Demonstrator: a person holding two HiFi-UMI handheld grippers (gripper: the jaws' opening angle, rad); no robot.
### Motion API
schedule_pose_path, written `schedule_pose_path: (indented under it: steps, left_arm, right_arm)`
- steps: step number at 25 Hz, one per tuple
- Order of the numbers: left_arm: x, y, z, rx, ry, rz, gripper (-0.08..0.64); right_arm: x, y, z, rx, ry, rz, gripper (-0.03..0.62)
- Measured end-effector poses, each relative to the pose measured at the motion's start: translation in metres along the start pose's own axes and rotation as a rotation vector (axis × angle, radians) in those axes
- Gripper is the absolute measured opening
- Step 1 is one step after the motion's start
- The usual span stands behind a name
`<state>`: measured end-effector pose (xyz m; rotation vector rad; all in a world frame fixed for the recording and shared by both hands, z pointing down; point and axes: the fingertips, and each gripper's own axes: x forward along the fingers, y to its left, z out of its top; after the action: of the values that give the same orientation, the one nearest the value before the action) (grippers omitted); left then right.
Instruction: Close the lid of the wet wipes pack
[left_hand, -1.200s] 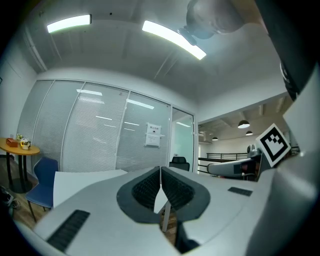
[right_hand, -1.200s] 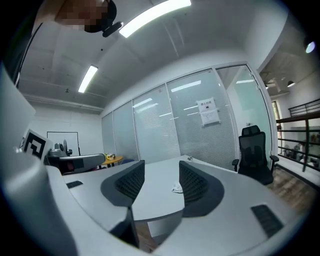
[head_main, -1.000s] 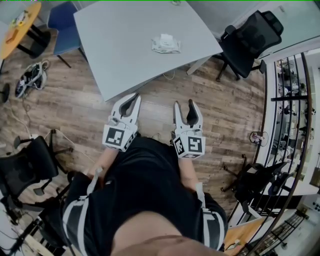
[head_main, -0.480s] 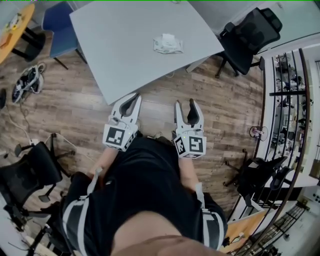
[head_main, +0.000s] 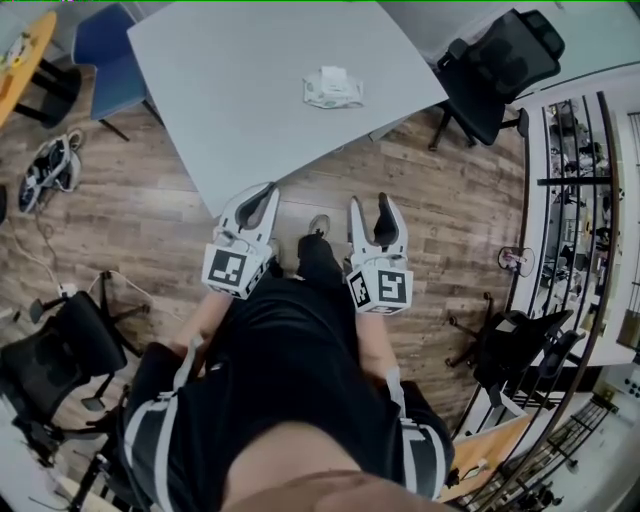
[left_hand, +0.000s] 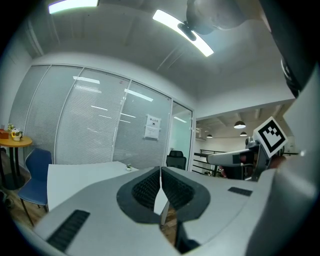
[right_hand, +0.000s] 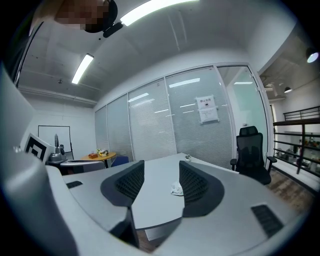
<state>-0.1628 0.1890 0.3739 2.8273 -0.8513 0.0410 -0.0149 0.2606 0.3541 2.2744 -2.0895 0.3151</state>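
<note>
My left gripper (head_main: 266, 192) is pinched closed on nothing, the right gripper (head_main: 370, 208) gapes wide and empty — both short of the table (head_main: 220, 110). The wet wipes pack (head_main: 332, 87) lies mid-table, well ahead. I judge this the approach; next, reach over the pack to press it closed.

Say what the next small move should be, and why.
Probably carry both grippers forward: the wet wipes pack lies well in on the grey table, while the left gripper, jaws together, and the right gripper, jaws apart and empty, hang back by its near edge, nowhere near the pack.
</note>
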Motion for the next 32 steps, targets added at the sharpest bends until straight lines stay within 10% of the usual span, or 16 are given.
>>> schedule_pose_path:
  steps: [20,32]
  left_arm:
    - [0.174,0.006,0.01,0.108,0.077,0.189,0.029]
    - [0.265,0.056,-0.041,0.185,0.315,0.068,0.032]
  right_arm:
    - [0.135,-0.15,0.025,-0.011,0.045,0.199,0.227]
    - [0.219,-0.178,0.014,-0.02,0.08,0.245,0.227]
